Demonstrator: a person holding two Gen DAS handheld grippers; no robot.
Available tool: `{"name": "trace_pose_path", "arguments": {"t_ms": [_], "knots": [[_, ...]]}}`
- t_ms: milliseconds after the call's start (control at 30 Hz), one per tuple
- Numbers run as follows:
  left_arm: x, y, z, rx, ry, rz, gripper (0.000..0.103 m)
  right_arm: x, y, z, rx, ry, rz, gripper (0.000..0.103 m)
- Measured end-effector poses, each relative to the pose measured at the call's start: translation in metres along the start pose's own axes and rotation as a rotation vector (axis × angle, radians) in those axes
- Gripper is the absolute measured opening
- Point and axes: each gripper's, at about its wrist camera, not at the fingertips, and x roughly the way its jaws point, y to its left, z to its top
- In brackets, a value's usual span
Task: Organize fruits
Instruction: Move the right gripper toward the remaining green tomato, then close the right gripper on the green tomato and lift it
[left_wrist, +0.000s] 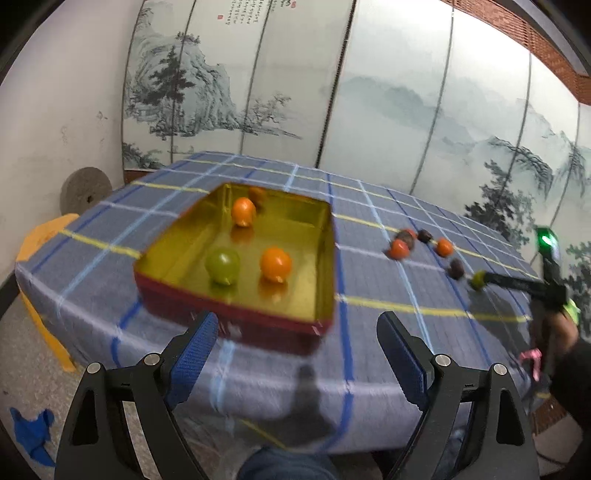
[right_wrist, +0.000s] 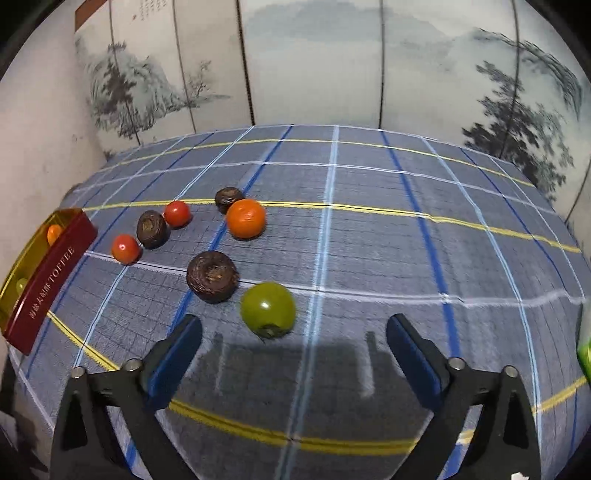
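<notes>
Tin and loose fruit, both views blurred.
We see both grippers (left_wrist: 297, 332) (right_wrist: 293, 336) released; toffee tin (right_wrist: 48, 273) cut off at nine o'clock; green fruit (right_wrist: 267, 308) smeared.

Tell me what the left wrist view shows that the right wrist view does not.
Only the left wrist view shows the gold floor of the red rectangular tin, with a green fruit and orange fruits resting inside, plus the open left gripper. Only the right wrist view shows the tin's TOFFEE lettering and the open right gripper just short of a loose green round fruit. Both show the blue checked tablecloth and the scattered fruits.
</notes>
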Motion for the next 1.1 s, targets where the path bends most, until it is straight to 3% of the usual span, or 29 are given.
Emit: {"name": "trace_pose_path", "arguments": {"t_ms": [33,67,100,167,400,567,833,1100], "knots": [[0.0,-0.002,-0.005,0.004,0.014,-0.006,0.088,0.004,0.005,0.003,-0.01,0.007,0.003,0.084],[0.001,-0.004,-0.011,0.009,0.028,-0.009,0.088,0.008,0.008,0.004,-0.022,0.02,0.0,0.071],[0.002,-0.005,-0.015,0.009,0.035,-0.013,0.088,0.014,0.01,0.005,-0.035,0.039,-0.011,0.049],[0.003,-0.005,-0.021,0.0,0.052,-0.021,0.088,0.028,0.011,0.006,-0.04,0.082,-0.011,0.032],[0.0,-0.006,-0.029,-0.01,0.051,-0.031,0.088,0.021,0.001,-0.002,0.001,0.067,-0.063,0.031],[-0.004,-0.007,-0.035,-0.01,0.055,-0.03,0.088,0.001,0.006,0.015,0.025,0.022,-0.084,0.031],[-0.025,-0.006,-0.052,-0.002,0.067,0.001,0.088,-0.027,0.071,0.049,-0.045,-0.062,0.017,0.032],[-0.052,0.009,-0.069,-0.035,0.054,0.011,0.088,-0.051,0.133,0.056,-0.117,-0.1,0.099,0.032]]}}
